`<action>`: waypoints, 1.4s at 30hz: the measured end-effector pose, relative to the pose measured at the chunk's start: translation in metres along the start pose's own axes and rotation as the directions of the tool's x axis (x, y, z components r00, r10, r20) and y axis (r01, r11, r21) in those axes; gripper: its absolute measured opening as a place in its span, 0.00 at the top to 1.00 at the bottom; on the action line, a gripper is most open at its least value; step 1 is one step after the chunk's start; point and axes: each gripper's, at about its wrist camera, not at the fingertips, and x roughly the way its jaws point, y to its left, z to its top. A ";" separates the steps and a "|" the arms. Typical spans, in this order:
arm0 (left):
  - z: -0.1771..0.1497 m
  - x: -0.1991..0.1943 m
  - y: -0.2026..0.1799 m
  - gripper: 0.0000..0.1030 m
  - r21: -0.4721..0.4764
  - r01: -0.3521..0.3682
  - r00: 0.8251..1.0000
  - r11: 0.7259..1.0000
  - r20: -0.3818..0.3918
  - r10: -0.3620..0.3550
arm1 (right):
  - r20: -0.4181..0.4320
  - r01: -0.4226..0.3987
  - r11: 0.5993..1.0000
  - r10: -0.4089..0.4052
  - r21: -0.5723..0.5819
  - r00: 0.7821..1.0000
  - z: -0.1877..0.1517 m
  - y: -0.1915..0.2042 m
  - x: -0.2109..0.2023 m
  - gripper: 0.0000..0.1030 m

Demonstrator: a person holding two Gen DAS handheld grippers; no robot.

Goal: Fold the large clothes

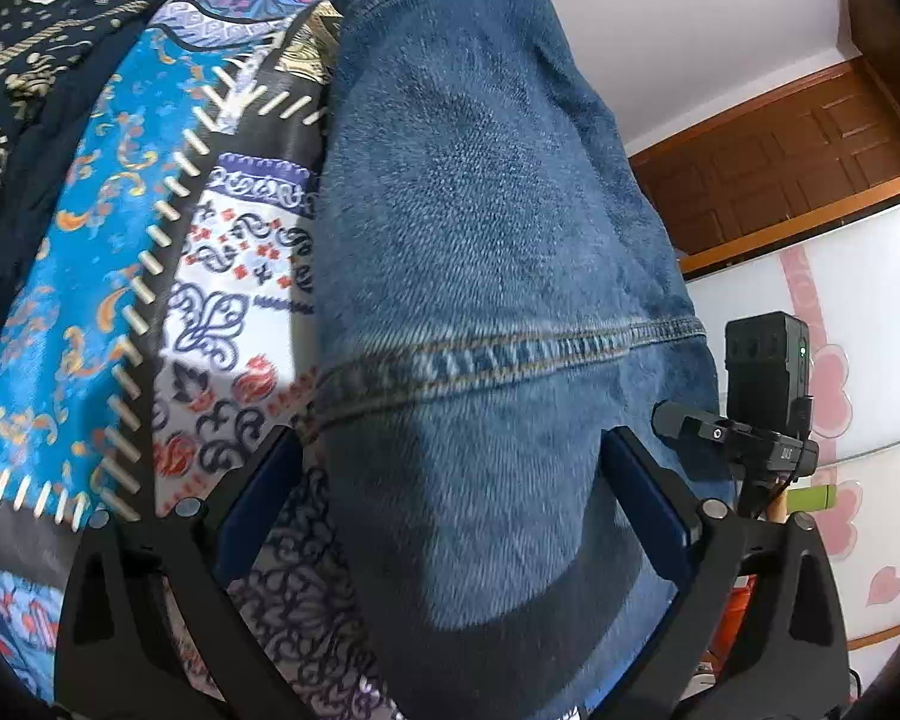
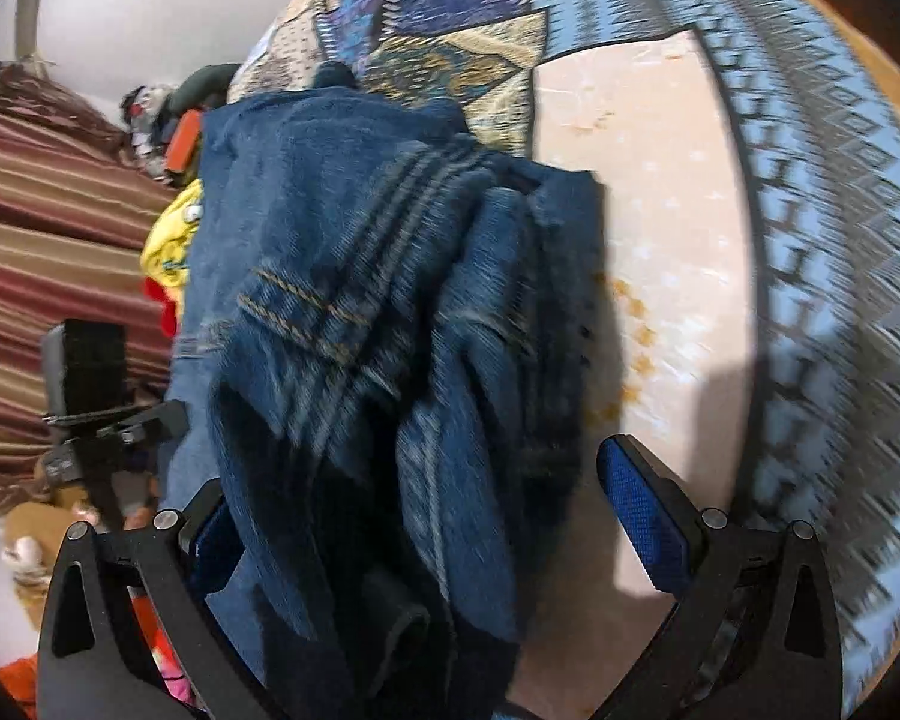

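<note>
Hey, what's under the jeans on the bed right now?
Under the jeans lies a patchwork bedspread, showing blue, white and black patterned panels beside the denim. In the right wrist view a pale pink sheet shows beside them. Whatever lies directly beneath is covered.

White wall [image 1: 660, 30], brown wooden door [image 1: 780, 162]

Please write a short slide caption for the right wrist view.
Right gripper, jaws wide apart, with bunched blue jeans between them above a patterned bedspread.

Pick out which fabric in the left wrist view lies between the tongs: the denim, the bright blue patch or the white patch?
The denim. Its plain blue weave with one stitched seam runs down between the tongs; both printed patches lie left of it.
</note>
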 end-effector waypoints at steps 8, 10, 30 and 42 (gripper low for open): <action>0.007 0.016 -0.012 0.18 -0.004 0.012 1.000 1.000 0.004 -0.012 | 0.008 -0.021 1.000 0.020 0.024 1.000 -0.002 0.001 0.002 0.15; 0.007 0.013 -0.013 0.34 -0.013 0.001 1.000 1.000 0.031 -0.001 | 0.014 -0.037 0.998 0.036 0.046 0.999 -0.001 0.000 0.000 0.25; 0.022 -0.172 -0.024 0.58 0.177 -0.057 0.931 0.983 0.366 -0.012 | 0.178 -0.041 0.978 0.078 -0.203 0.981 0.017 0.166 -0.030 0.62; 0.076 -0.270 0.075 0.58 0.122 -0.139 0.867 0.983 0.495 0.062 | 0.206 -0.104 0.953 0.167 -0.285 0.964 0.072 0.261 0.048 0.62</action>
